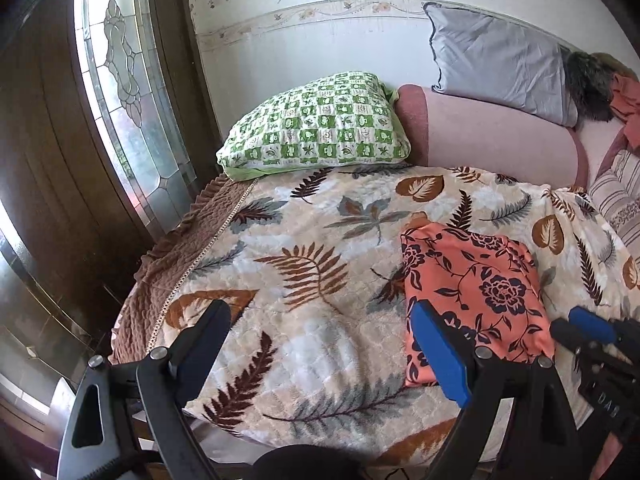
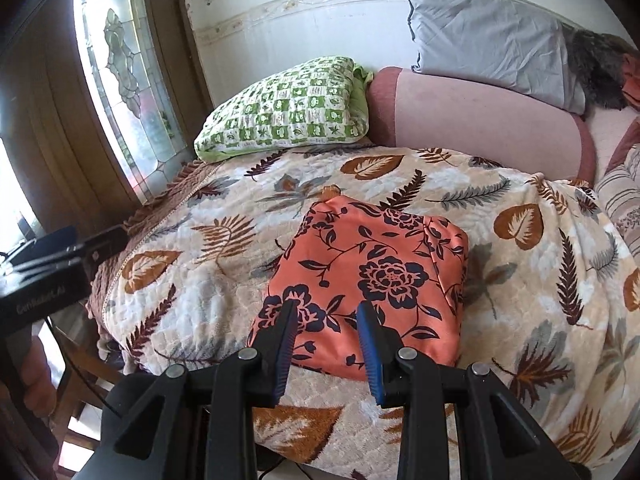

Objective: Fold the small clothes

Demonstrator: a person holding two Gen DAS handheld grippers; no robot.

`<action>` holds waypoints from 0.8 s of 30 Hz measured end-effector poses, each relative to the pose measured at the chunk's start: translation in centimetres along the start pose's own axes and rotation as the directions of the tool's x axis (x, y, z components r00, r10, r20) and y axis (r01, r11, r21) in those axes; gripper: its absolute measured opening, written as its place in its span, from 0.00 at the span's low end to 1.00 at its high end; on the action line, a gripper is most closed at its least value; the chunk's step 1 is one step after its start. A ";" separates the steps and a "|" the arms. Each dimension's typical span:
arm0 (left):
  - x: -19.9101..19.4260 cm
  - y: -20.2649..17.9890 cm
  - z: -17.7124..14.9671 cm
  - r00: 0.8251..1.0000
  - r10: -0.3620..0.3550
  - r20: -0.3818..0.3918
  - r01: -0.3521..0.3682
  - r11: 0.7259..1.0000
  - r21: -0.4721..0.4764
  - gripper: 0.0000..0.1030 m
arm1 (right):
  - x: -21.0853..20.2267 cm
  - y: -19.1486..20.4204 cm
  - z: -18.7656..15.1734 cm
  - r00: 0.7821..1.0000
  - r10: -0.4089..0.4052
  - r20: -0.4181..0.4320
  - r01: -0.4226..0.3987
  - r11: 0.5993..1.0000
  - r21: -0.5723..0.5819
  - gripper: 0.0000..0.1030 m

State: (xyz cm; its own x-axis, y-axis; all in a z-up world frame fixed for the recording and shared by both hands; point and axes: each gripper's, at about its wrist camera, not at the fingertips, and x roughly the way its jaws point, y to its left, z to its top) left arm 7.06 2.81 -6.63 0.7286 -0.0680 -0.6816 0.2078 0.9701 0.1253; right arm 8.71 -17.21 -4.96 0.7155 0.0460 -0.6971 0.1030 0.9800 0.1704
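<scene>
An orange garment with dark blue flowers point(image 2: 368, 276) lies folded into a flat rectangle on the leaf-print blanket point(image 2: 540, 280); it also shows in the left wrist view point(image 1: 476, 296). My right gripper point(image 2: 326, 308) is open and empty, its tips just above the garment's near edge. My left gripper point(image 1: 320, 312) is wide open and empty over the blanket, to the left of the garment, its right finger point(image 1: 436, 344) overlapping the garment's left edge. The right gripper shows at the right edge of the left wrist view point(image 1: 592, 328).
A green checked pillow point(image 2: 284, 112) and a pink bolster point(image 2: 480, 120) lie at the bed's head, with a grey pillow point(image 2: 492, 40) against the wall. A glass door point(image 2: 120, 80) stands left. Striped bedding point(image 2: 624, 196) lies at the right. The bed's edge is close below my grippers.
</scene>
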 end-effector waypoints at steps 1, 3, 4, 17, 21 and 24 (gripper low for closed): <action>-0.2 0.2 0.0 1.000 0.002 0.001 -0.002 1.000 0.001 0.89 | -0.1 0.0 0.1 1.000 0.001 0.003 -0.001 1.000 0.000 0.33; -0.7 0.4 0.0 1.000 0.002 0.007 -0.002 1.000 -0.001 0.89 | -0.3 0.2 0.3 1.000 0.004 0.009 -0.004 1.000 -0.003 0.33; -1.0 0.5 0.0 1.000 -0.003 0.010 0.003 1.000 -0.001 0.89 | -0.4 0.2 0.3 1.000 0.005 0.011 -0.005 1.000 -0.005 0.33; -4.3 -1.2 0.2 0.996 -0.069 0.062 0.069 0.998 -0.002 0.89 | -2.4 -0.1 -0.6 0.999 0.011 0.034 -0.010 1.000 -0.030 0.33; -5.2 -2.5 0.8 0.991 -0.116 0.072 0.115 0.993 0.012 0.89 | -3.2 -1.3 -0.6 0.999 0.006 0.053 -0.006 1.000 -0.008 0.33; -5.5 -3.5 1.1 0.988 -0.133 0.073 0.132 0.991 0.026 0.89 | -3.4 -2.1 -0.7 0.998 0.003 0.058 -0.003 1.000 0.002 0.33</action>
State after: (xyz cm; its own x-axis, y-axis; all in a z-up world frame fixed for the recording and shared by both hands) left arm 3.03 -0.46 -2.51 0.7403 -0.2135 -0.6375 0.3185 0.9464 0.0529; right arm 5.61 -19.32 -3.42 0.7547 0.0378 -0.6550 0.1022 0.9794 0.1743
